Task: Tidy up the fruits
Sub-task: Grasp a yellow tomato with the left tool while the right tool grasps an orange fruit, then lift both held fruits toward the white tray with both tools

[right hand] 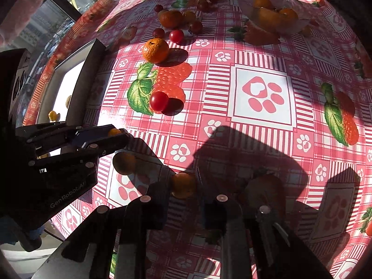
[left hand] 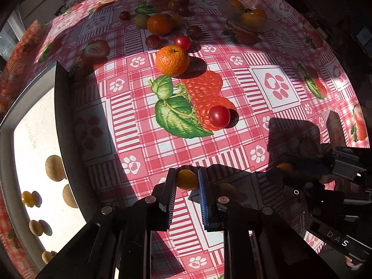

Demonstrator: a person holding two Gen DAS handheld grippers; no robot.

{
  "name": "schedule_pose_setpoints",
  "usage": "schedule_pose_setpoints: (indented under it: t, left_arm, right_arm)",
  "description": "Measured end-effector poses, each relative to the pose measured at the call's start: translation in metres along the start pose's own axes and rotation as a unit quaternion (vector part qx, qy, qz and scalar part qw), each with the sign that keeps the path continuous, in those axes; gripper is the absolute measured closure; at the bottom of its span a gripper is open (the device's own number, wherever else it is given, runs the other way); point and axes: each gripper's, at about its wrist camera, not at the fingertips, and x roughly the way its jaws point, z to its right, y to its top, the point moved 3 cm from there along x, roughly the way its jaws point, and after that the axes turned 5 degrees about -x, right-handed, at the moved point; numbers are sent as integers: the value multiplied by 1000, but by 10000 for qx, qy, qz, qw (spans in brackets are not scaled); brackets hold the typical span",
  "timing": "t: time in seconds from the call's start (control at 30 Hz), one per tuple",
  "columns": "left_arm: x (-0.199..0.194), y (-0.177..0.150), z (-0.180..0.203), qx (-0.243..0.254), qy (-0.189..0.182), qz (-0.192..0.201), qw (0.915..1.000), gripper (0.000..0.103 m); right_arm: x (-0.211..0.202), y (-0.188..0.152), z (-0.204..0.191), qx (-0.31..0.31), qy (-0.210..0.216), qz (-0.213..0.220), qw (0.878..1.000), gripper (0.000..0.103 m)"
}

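Observation:
My left gripper (left hand: 186, 174) is shut on a small yellow-orange fruit (left hand: 186, 182) just above the pink checked tablecloth (left hand: 232, 139). My right gripper (right hand: 184, 179) is shut on a small orange fruit (right hand: 182, 187) in shadow. Each gripper shows in the other's view: the right gripper (left hand: 280, 167) sits at the right, the left gripper (right hand: 121, 134) at the left, close together. A third small orange fruit (right hand: 124, 162) lies loose between them. Farther off lie a mandarin (left hand: 172, 60) and a red cherry tomato (left hand: 219, 115).
A white tray with a dark rim (left hand: 61, 107) holds several small yellow-brown fruits at the left. A clear glass bowl (left hand: 232, 7) with orange fruits stands at the back right. Several tomatoes and another mandarin (left hand: 160, 24) cluster at the back.

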Motion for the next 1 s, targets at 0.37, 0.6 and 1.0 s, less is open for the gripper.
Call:
schedule_pose_setpoints:
  t: [0.37,0.6,1.0]
  left_arm:
    - [-25,4,-25,-241,-91,132,9996,83]
    - [-40,3,-39,-399,-97,248,9988,83]
    - [-62,10,-73,-783,-30,575,9953,83]
  right_arm:
    - [-10,4,12,367,106,-10,9993,80]
    - [-11,18,-1,297,150,10,9994,80]
    - [-12,53,-47,-138,276,51,9995,80]
